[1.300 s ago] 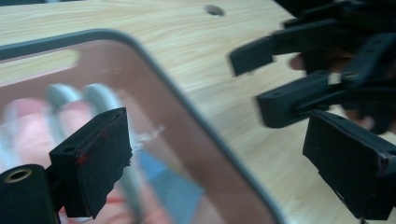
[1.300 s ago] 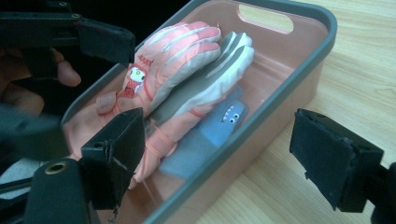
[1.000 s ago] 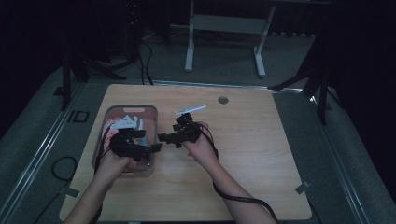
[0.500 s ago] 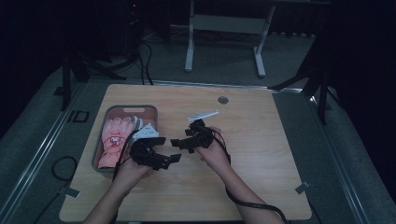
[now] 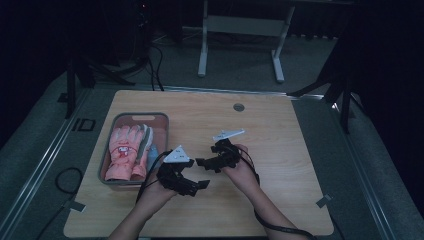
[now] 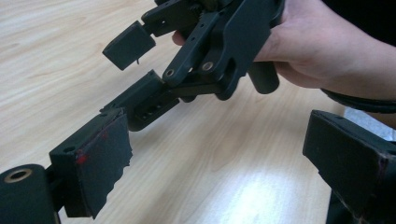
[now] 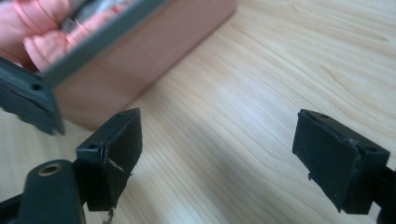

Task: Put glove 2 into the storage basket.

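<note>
High view: both tools off the bin [image 5: 134, 119], hovering over bare counter [image 5: 280, 150] w/ nothing held. Left tool [image 5: 192, 186] jaws wide apart, empty; right tool [image 5: 202, 162] same. Pink gloves [image 5: 126, 150] lie flat in the bin, stacked w/ a grey-white piece, at counter's left. Looks like stowing's done; little left.

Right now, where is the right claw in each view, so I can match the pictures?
High view: the right claw sits near the table's centre, jaws open.
Left gripper view: the right claw is at upper middle, held by a hand.
Right gripper view: the right claw rises from the bottom, jaws wide apart.
Shared landmark: the wooden table top.
</note>
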A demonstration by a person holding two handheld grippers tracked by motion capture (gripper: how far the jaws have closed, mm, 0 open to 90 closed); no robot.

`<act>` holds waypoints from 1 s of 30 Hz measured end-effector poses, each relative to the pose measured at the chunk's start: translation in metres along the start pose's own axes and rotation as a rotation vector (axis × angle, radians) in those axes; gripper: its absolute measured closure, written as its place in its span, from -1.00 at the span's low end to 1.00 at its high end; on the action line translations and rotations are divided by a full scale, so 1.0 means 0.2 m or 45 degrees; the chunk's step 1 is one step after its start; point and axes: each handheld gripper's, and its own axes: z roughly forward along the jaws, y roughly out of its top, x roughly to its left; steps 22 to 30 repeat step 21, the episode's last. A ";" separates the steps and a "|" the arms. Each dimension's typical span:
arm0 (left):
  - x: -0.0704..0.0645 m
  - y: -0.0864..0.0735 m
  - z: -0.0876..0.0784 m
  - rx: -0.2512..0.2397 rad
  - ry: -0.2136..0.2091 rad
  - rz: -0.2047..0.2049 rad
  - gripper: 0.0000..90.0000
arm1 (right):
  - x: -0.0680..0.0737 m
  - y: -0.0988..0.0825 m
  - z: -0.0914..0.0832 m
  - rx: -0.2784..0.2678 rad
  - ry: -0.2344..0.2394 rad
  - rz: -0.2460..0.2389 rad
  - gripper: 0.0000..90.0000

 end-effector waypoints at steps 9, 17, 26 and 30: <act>-0.04 -0.08 0.11 0.039 -0.092 0.024 -0.83 | -0.07 -0.14 0.00 0.031 -0.005 0.024 -0.69; -0.04 -0.13 0.18 0.064 -0.114 0.014 -0.83 | -0.09 -0.19 0.01 0.055 -0.026 0.035 -0.68; -0.05 -0.14 0.18 0.053 -0.125 0.014 -0.83 | -0.09 -0.18 -0.01 0.038 -0.032 0.032 -0.69; -0.05 -0.14 0.18 0.053 -0.125 0.014 -0.83 | -0.09 -0.18 -0.01 0.038 -0.032 0.032 -0.69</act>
